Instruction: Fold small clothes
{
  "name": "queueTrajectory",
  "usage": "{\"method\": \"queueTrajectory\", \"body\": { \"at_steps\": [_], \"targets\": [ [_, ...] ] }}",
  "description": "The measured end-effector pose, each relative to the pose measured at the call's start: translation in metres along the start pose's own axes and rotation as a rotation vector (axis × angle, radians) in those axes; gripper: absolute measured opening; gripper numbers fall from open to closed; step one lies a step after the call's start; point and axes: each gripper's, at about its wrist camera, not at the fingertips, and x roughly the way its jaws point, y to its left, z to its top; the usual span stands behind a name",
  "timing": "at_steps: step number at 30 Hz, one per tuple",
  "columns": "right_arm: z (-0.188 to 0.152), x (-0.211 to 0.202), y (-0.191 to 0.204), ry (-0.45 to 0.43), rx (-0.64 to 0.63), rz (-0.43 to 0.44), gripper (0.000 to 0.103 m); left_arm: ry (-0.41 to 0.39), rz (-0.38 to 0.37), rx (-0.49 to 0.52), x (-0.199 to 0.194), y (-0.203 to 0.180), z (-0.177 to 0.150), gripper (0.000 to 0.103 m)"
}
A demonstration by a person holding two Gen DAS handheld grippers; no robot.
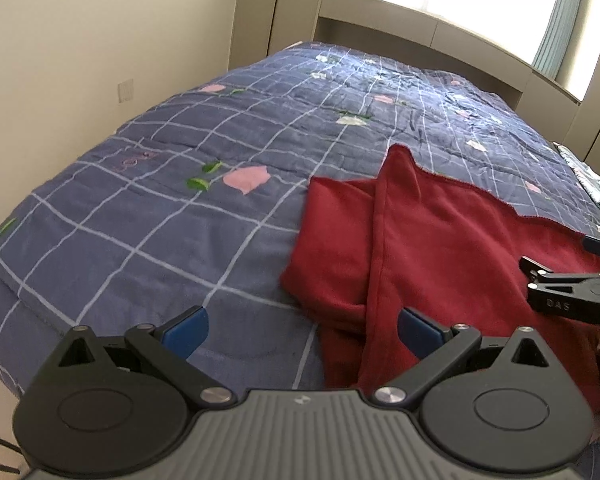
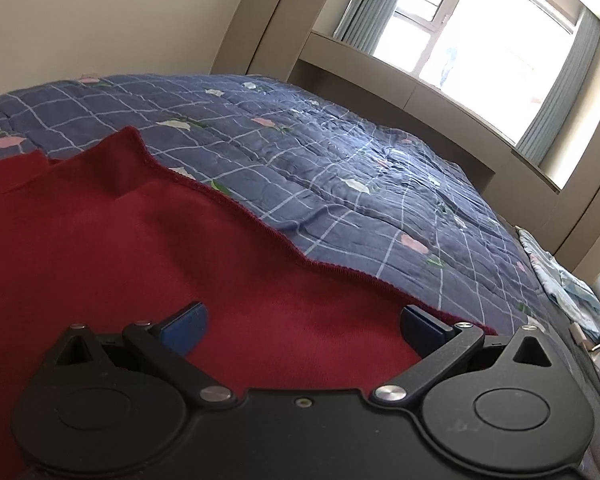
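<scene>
left view: red garment (image 1: 440, 248) folded ridge | right view: hem on quilt (image 2: 340, 168)

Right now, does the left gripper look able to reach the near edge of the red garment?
Probably yes. The left gripper is open, and the red garment lies flat on the checked quilt right beside its right finger, with nothing between them.
</scene>
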Motion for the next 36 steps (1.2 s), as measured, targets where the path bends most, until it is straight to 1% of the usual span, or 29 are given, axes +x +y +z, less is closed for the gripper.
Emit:
{"method": "queueTrajectory", "body": {
  "at_steps": [7, 11, 13, 17, 20, 22, 26, 29, 31, 33, 36],
  "targets": [
    [-0.028, -0.049, 0.003, -0.054, 0.024, 0.042, 0.102, 0.046, -0.024, -0.03, 0.001, 0.001, -0.013, 0.103],
    [-0.047, -0.076, 0.007, -0.1, 0.062, 0.041, 0.102, 0.03, -0.046, -0.035, -0.005, -0.002, -0.023, 0.103],
    [-0.054, -0.087, 0.008, -0.116, 0.081, 0.037, 0.102, 0.021, -0.068, -0.042, -0.007, -0.004, -0.028, 0.103],
    [-0.073, -0.102, 0.018, -0.123, 0.08, 0.041, 0.102, -0.023, -0.133, -0.089, -0.01, -0.004, -0.04, 0.103],
    [-0.084, -0.115, 0.029, -0.167, 0.045, 0.007, 0.102, -0.086, -0.147, -0.118, -0.013, -0.004, -0.052, 0.103],
    [-0.09, -0.12, 0.037, -0.189, 0.014, -0.011, 0.102, -0.112, -0.162, -0.12, -0.013, -0.004, -0.056, 0.103],
    [-0.099, -0.126, 0.045, -0.237, -0.001, -0.05, 0.102, -0.149, -0.153, -0.096, -0.011, -0.007, -0.061, 0.103],
    [-0.101, -0.128, 0.051, -0.252, -0.028, -0.076, 0.102, -0.164, -0.129, -0.069, -0.011, -0.013, -0.063, 0.103],
    [-0.102, -0.13, 0.053, -0.261, -0.04, -0.085, 0.102, -0.172, -0.129, -0.069, -0.011, -0.014, -0.064, 0.103],
    [-0.103, -0.131, 0.054, -0.268, -0.044, -0.089, 0.102, -0.184, -0.152, -0.086, -0.013, -0.011, -0.065, 0.103],
    [-0.105, -0.133, 0.055, -0.282, -0.053, -0.099, 0.102, -0.219, -0.243, -0.144, -0.017, -0.003, -0.066, 0.101]
  ]
}}
